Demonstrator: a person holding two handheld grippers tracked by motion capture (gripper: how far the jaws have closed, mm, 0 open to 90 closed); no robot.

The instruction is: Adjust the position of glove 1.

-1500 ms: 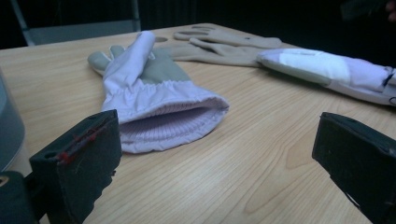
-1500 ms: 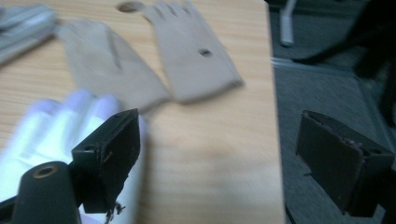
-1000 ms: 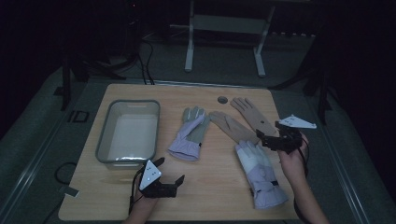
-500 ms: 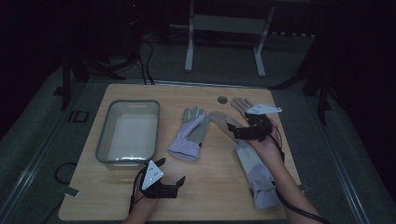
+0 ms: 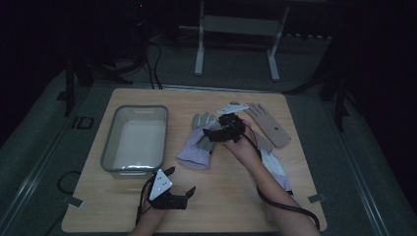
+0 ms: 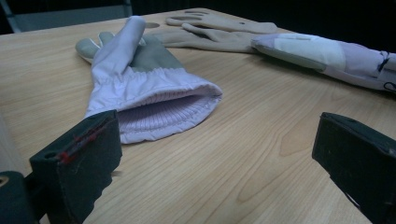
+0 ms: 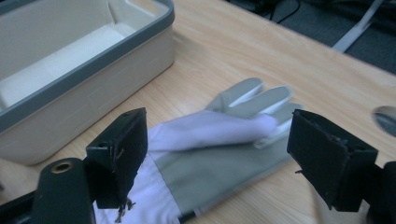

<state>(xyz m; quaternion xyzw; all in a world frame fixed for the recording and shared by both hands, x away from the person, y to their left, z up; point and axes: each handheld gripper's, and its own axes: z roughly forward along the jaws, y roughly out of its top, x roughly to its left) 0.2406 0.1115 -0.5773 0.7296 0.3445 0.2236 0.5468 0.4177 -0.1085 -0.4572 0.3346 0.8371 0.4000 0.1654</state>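
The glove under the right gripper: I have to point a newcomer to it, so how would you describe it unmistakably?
On the wooden table, look just right of the grey-rimmed tub. The lavender-and-grey glove lies there, fingers pointing away from the person, with the right gripper open above it. Unlike the tan glove and the other lavender glove further right, it lies nearest the tub.

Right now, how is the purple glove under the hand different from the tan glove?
The purple glove is lilac with a grey palm; the tan glove is one plain colour. The purple one has a gathered, ribbed cuff, while the tan one looks flat and thin. The purple one lies beside the tub; the tan one lies farther away. Both rest on the table.
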